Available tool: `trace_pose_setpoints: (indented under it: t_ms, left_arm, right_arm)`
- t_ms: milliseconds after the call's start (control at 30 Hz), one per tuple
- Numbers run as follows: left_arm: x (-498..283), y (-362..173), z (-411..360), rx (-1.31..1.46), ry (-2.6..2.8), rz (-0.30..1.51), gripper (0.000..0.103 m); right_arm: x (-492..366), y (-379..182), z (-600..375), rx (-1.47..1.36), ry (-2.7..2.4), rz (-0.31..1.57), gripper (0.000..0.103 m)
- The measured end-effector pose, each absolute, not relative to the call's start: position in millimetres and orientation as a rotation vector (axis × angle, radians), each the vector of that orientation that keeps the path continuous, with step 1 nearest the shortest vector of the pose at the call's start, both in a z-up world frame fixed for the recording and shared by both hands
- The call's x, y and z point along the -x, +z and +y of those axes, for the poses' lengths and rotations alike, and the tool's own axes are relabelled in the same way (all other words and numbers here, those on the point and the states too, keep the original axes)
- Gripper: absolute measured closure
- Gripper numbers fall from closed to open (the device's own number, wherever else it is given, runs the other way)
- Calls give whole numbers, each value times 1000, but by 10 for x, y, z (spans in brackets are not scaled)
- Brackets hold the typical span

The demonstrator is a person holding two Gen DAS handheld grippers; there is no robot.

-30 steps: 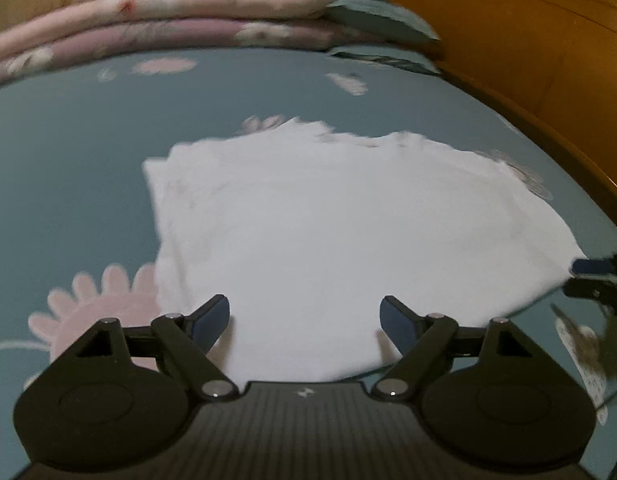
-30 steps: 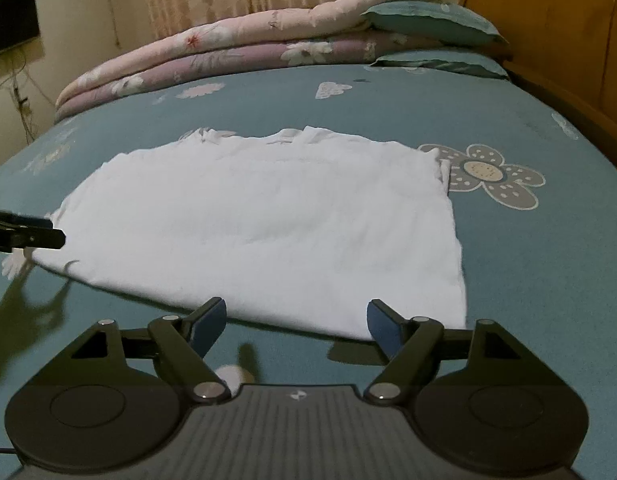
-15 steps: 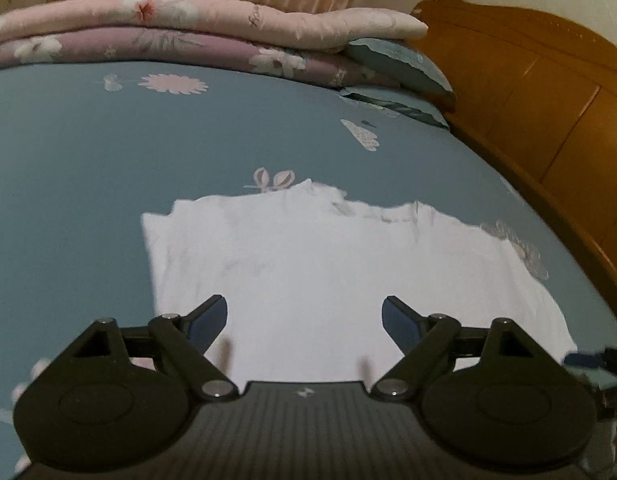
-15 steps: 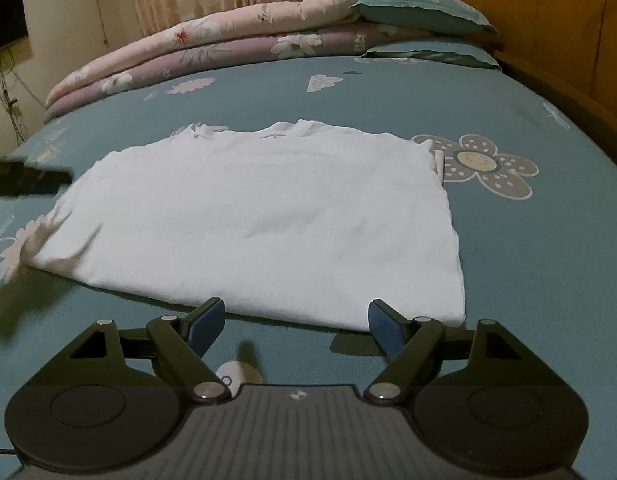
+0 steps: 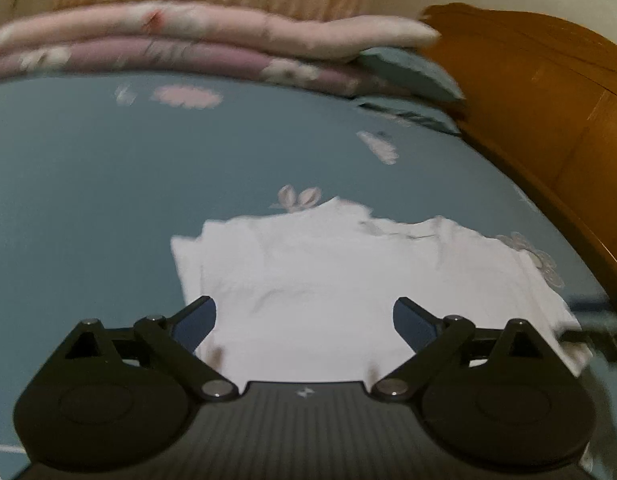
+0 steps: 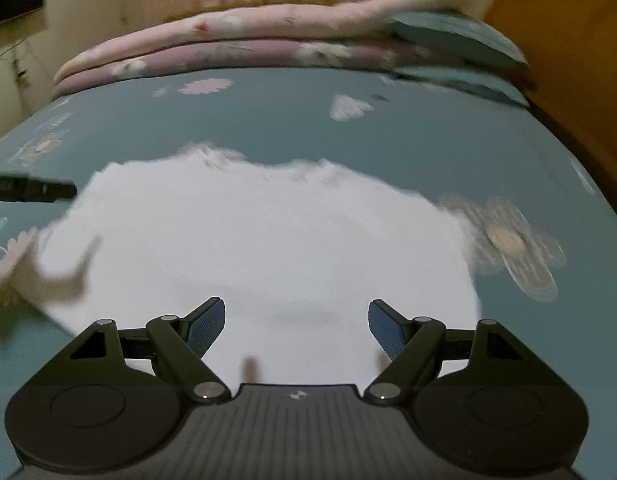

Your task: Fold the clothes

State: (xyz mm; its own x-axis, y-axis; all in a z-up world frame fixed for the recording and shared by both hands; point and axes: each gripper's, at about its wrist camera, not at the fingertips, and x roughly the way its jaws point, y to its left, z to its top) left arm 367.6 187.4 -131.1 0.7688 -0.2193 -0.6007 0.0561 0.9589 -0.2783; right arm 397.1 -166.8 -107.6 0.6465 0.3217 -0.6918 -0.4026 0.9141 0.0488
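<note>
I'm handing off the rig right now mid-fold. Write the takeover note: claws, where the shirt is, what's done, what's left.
Left claw: open, holding nothing, over the near edge of the white cotton T-shirt.
Right claw: open, empty, over the same near edge, further right.
Shirt: spread flat on the teal flower-print bed sheet, collar end away from the claws, sides apparently tucked in to make a rectangle.
Stacked pink quilts lie along the far side, clear of the work.
Done: probably the side folds.
Left: grip the near edge with both claws, fold it toward the collar.
</note>
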Motion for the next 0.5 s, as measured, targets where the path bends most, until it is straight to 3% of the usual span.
trace_pose_setpoints:
  t_ms: [133,333,500]
  left_arm:
    - [-3628,-1249,1941,261,-171,671,7]
    - [-3650,-1276,2011,262,-144,682,7]
    - [-3635,-1272,1989,253,-152,683,7]
  right_arm:
    - [-4442,-1053,-1220,117,440,766,21]
    - [-5119,-1478,-839,128,312,824,21]
    - [-5394,-1645,-776,102,261,799,6]
